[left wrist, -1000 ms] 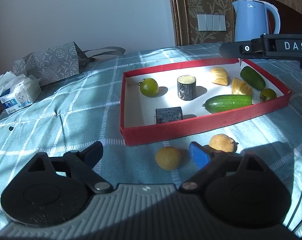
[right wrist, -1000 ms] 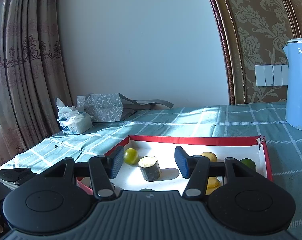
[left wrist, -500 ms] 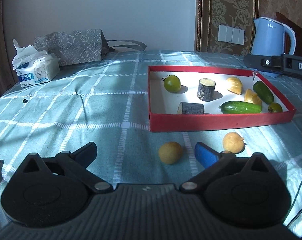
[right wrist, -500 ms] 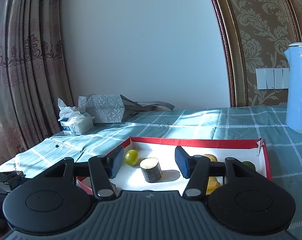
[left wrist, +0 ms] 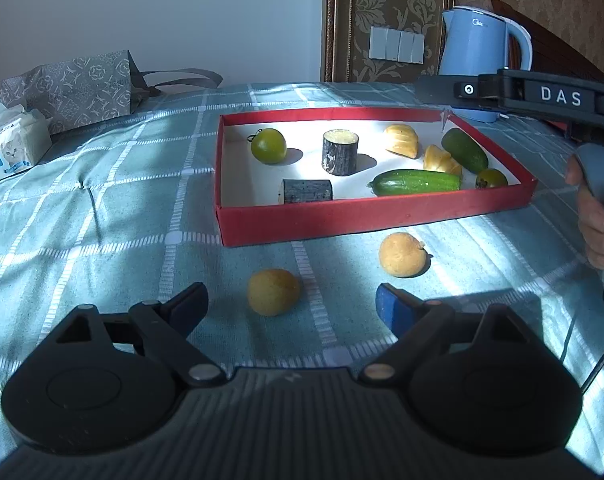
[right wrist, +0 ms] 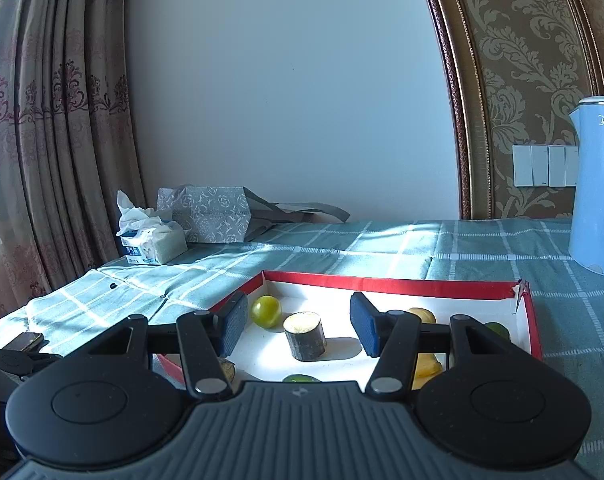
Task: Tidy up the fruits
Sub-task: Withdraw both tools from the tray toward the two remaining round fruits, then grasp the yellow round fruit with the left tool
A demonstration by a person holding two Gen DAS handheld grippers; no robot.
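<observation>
Two round yellow fruits lie on the checked cloth in front of a red tray [left wrist: 365,220]. The nearer fruit [left wrist: 273,291] sits low between the fingers of my left gripper [left wrist: 290,299]. Its jaws are closing and the pads stand apart from the fruit. The other yellow fruit [left wrist: 401,255] lies further right. The tray holds a green tomato [left wrist: 268,145], two cucumbers [left wrist: 415,182], yellow pieces [left wrist: 401,140] and two dark cylinders [left wrist: 339,153]. My right gripper [right wrist: 298,316] hovers open over the tray's near side, and nothing is between its fingers.
A blue kettle [left wrist: 477,52] stands behind the tray at the right. A tissue pack [left wrist: 10,144] and a patterned paper bag [left wrist: 74,88] sit at the far left. A hand [left wrist: 593,216] holds the right gripper's handle at the right edge. A phone [right wrist: 24,341] lies at the left.
The left view has swung so the nearer yellow fruit sits more centrally between its fingers. Those fingers widened, then narrowed a little. The right view is almost unchanged.
</observation>
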